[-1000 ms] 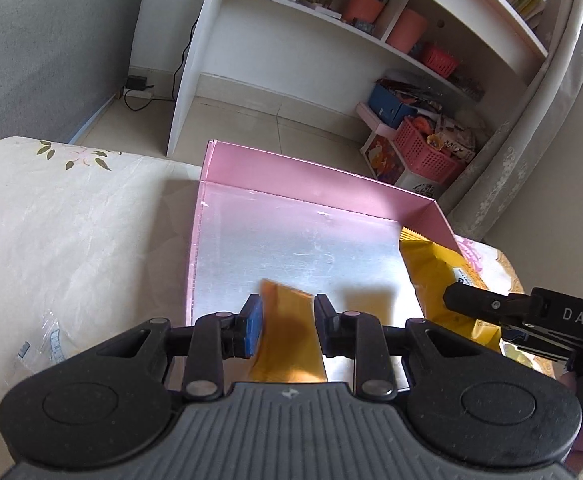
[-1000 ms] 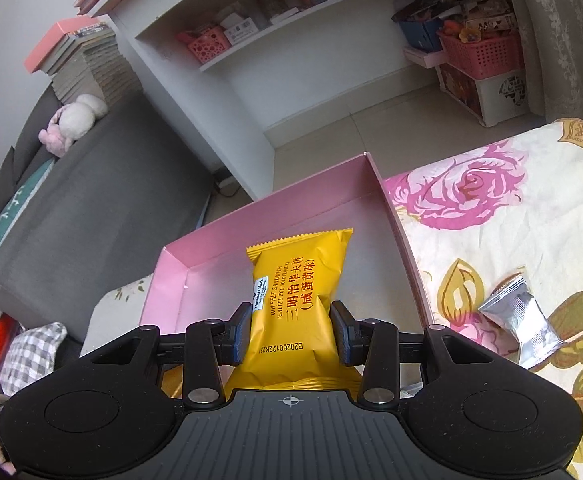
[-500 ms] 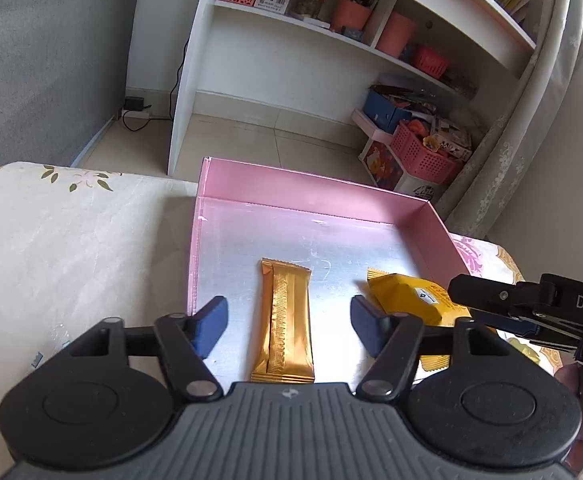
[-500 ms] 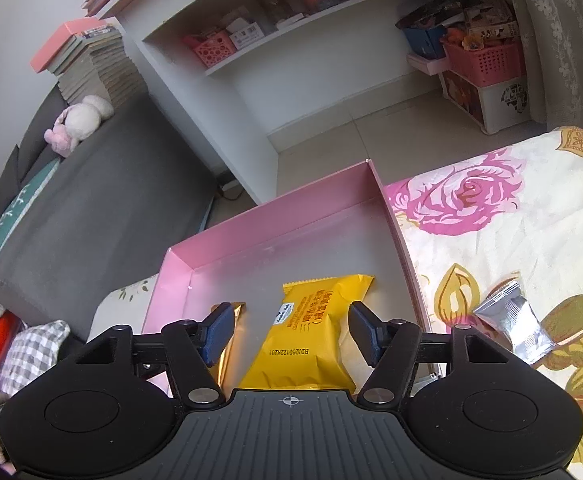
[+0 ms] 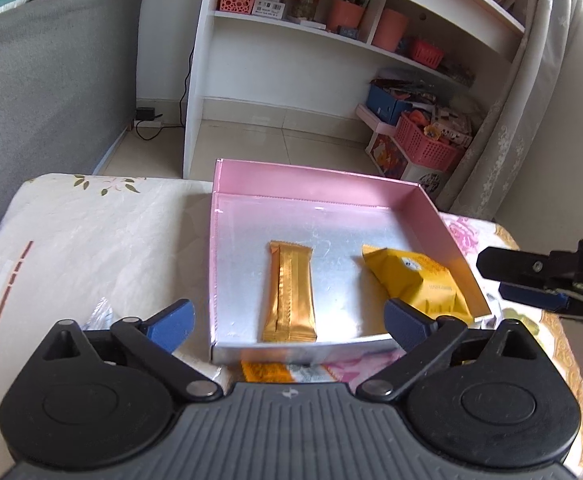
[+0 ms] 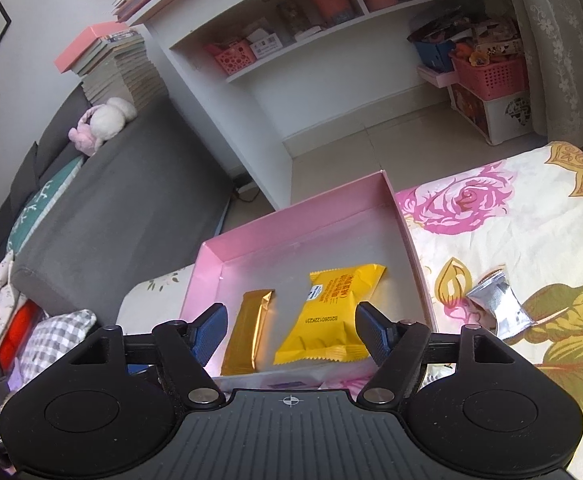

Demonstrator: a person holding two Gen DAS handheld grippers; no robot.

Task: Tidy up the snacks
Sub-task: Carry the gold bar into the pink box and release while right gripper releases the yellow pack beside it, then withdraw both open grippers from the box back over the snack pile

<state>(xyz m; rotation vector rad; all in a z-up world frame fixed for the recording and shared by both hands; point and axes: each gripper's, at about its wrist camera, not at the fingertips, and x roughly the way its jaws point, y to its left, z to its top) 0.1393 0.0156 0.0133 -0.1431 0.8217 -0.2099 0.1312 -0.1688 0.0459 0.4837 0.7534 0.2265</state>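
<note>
On the left, a small clear plastic wrapper lies on the pale flowered tablecloth, just outside the box. The left gripper, black with blue pads, hangs above the near edge of the shallow pink cardboard box with its silvery floor; its jaws are spreading wide and grip nothing, one pad out over the cloth, the other above the box's near wall. Inside the box, left of middle, a long gold foil snack bar lies flat, end-on to the near wall. To its right, apart from it, a yellow pillow-shaped snack packet with printed lettering lies flat too, close to the right wall. The right gripper hovers at the box's near edge, its jaws opening as well, with nothing pinched; seen from its own camera the bar and packet both lie beyond and between the two pads, untouched. Further right, outside the box, a crinkled silver foil sachet rests on the cloth's rose-and-leaf print.
</note>
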